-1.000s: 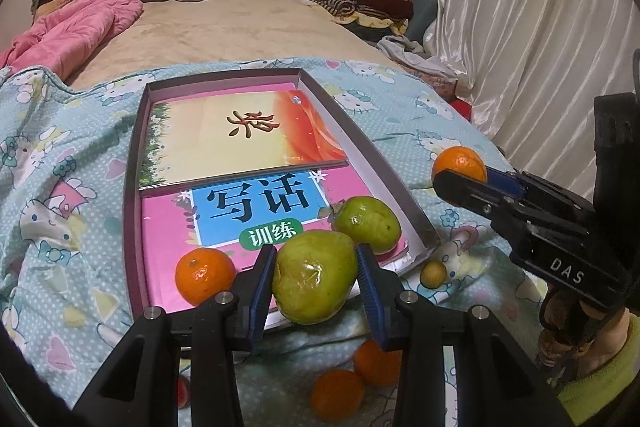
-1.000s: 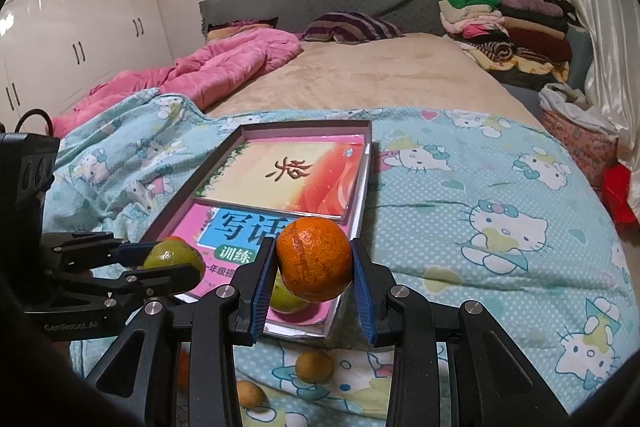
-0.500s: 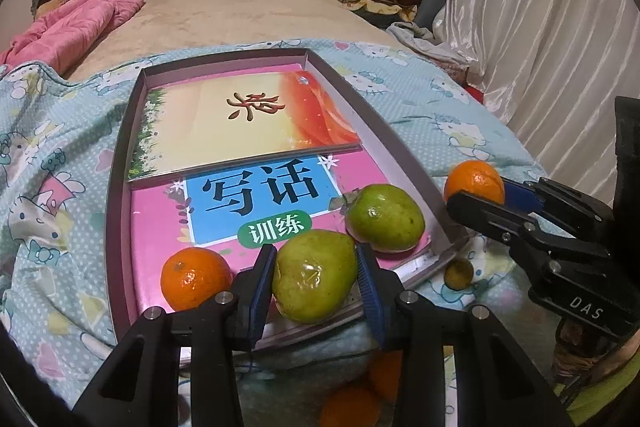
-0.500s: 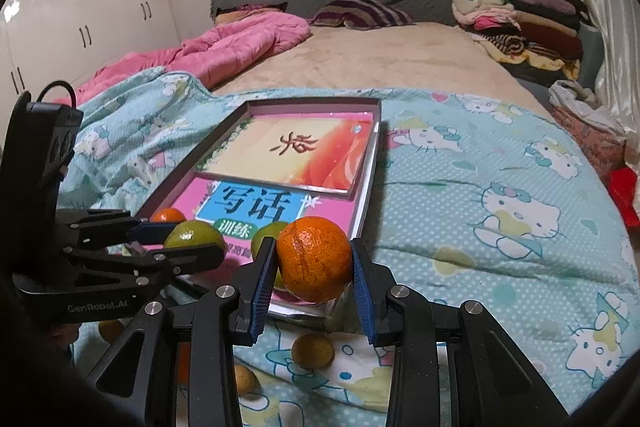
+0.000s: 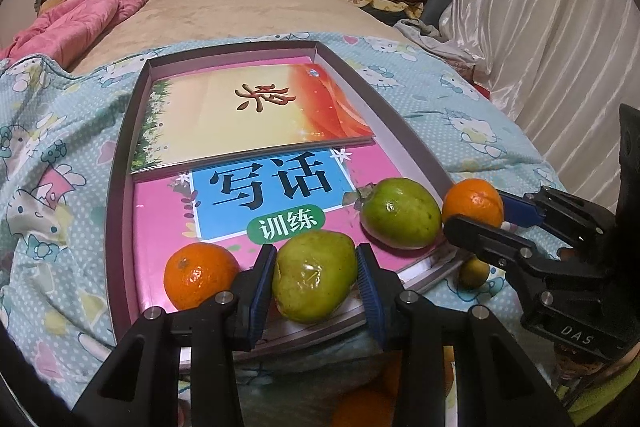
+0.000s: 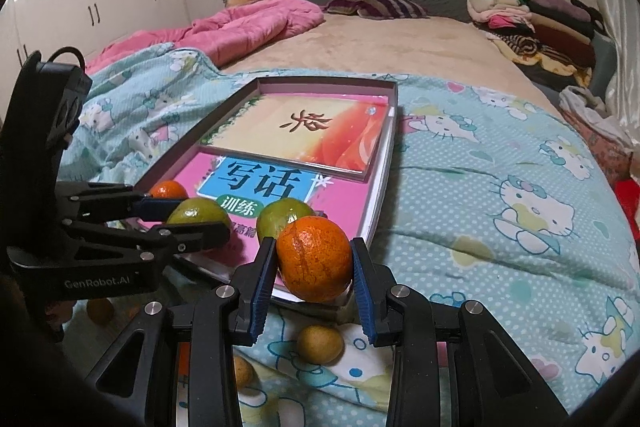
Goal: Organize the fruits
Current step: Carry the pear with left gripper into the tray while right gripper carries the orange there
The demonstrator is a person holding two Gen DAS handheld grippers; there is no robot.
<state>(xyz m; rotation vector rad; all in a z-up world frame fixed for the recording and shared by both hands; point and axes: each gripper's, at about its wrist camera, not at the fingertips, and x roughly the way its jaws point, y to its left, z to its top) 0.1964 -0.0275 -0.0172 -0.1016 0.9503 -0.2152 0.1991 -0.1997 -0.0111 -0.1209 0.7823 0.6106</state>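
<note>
blue-padded left gripper (image 5: 316, 277) clamps a green pear (image 5: 314, 275) over the near edge of the tray (image 5: 120, 195); right gripper (image 6: 314, 267) clamps an orange (image 6: 314, 259) at the tray's near right corner. on the pink book (image 5: 160, 211) in the tray lie a second orange (image 5: 198, 275) and another green fruit (image 5: 400, 213). beyond, a yellow-orange book (image 5: 248, 115), then a pink quilt (image 5: 76, 23).

L gripper (image 5: 316, 277) clamps green pear (image 5: 314, 275) over tray (image 5: 116, 187) w/ books.
</note>
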